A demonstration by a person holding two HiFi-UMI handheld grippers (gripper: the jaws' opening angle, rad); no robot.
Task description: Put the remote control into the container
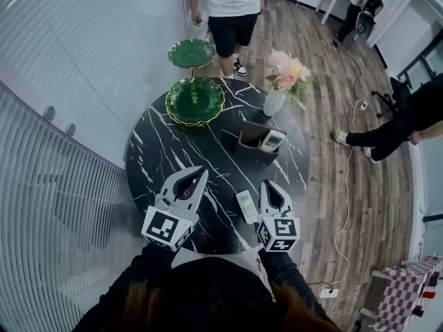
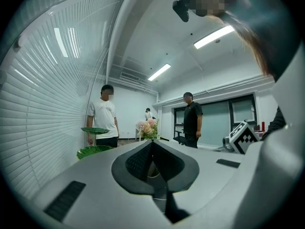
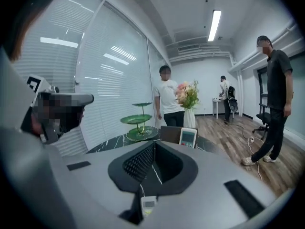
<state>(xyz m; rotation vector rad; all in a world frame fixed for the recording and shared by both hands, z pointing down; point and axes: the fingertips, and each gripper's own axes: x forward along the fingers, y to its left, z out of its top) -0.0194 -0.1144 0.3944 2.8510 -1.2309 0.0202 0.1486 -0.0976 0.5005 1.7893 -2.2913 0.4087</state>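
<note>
Slim white remote control lies on the round black marbled worktop beside the right hand-held gripper, apart from the dark box-shaped container. That gripper and the left hand-held gripper are pressed together, empty.

White veins cross the round black marble table. The slim plastic remote control is white, the two-tier glass stand green, the flowers pink; my right gripper is grey, its cube black-and-white checked.

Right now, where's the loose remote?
Head view: the remote lies at the near edge of the table, just left of the right gripper, short of the container.
</note>
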